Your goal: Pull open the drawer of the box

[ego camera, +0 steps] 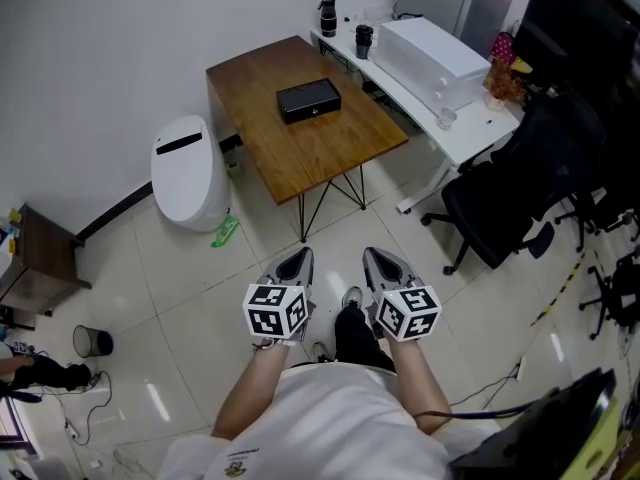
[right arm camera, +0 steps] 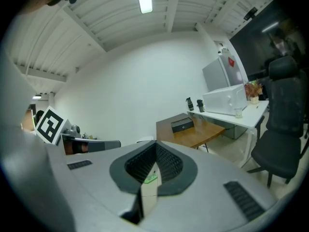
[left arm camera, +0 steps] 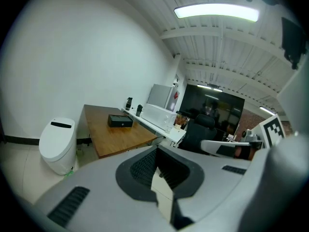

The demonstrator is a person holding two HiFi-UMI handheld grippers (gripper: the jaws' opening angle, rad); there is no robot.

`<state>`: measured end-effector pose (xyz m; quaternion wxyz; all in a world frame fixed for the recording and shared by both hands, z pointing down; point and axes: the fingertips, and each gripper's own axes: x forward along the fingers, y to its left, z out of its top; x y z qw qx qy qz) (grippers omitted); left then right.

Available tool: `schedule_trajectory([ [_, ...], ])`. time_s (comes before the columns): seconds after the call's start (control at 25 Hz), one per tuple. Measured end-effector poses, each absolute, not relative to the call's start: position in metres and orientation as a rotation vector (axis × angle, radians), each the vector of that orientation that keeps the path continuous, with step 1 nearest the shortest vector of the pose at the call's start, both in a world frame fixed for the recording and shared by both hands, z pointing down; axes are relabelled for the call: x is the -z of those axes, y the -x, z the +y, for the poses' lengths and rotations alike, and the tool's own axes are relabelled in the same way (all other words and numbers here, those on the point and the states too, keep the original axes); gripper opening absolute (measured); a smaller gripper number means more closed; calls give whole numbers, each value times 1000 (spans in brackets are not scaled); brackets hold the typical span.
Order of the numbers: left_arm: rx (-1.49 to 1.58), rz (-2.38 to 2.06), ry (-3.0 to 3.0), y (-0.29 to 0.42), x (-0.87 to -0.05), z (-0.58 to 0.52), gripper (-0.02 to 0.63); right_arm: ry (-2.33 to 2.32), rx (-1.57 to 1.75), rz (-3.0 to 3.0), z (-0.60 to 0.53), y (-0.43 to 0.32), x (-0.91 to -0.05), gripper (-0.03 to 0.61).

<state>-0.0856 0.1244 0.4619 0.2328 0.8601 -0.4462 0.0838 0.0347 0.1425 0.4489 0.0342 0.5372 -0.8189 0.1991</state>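
A small black box lies shut on the brown wooden table far ahead, also seen as the box in the left gripper view and the box in the right gripper view. Both grippers hang low over the tiled floor, well short of the table. My left gripper has its jaws together with nothing between them, and its tips point toward the table. My right gripper is likewise shut and empty, tips aimed the same way.
A white rounded bin stands left of the table. A white desk with a white appliance, two dark bottles and a glass runs along the right. A black office chair sits right. A low wooden stand is at left.
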Motion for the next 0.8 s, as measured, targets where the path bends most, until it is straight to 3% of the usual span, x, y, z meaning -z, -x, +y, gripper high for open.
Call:
schedule_trajectory([
  [0.8, -211, -1339, -2286, 47, -461, -59, 3, -1541, -605, -2597, -65, -72, -445, -14],
])
